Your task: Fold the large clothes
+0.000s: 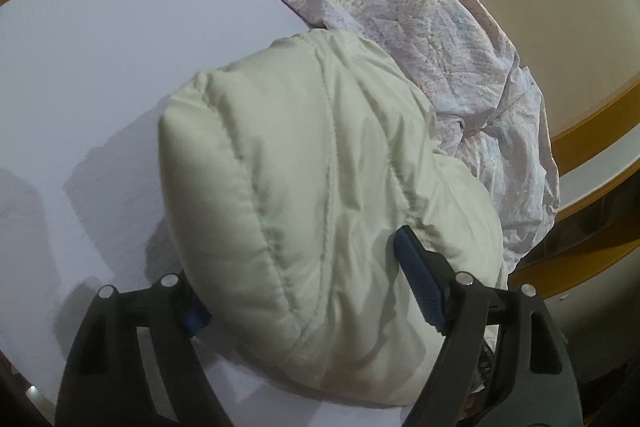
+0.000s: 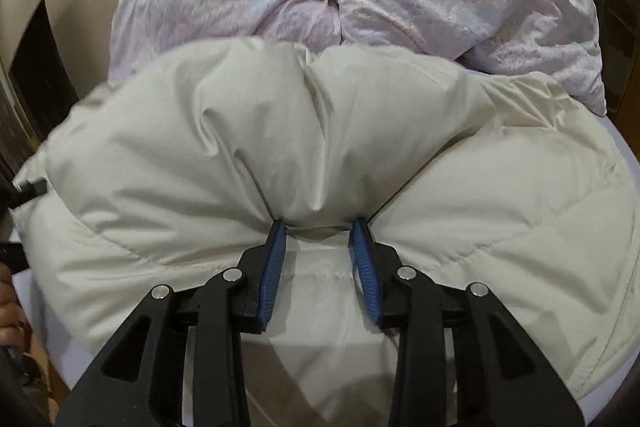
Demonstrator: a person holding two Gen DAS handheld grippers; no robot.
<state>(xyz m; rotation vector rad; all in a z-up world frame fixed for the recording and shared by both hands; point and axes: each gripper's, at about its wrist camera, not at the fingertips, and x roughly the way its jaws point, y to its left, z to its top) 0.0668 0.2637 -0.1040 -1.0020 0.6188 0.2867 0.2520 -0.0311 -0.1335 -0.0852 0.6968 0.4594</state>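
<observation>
Our right gripper [image 2: 320,227] pinches a bunched ridge of the cream padded jacket [image 2: 320,147] between narrowed jaws, likely to carry that fold across. Our left gripper [image 1: 304,287] stands wide, its pads flanking the jacket's rounded end without pressing, seemingly just let go. The jacket lies on the white table [image 1: 100,67], which it largely covers on the near side; its long axis seems to run away from us toward the lilac patterned bedding [image 1: 420,7] heaped just beyond, touching it.

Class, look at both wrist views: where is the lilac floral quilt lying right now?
The lilac floral quilt lies crumpled at the far right of the white table, directly behind the cream padded jacket; in the right wrist view it fills the top.
</observation>
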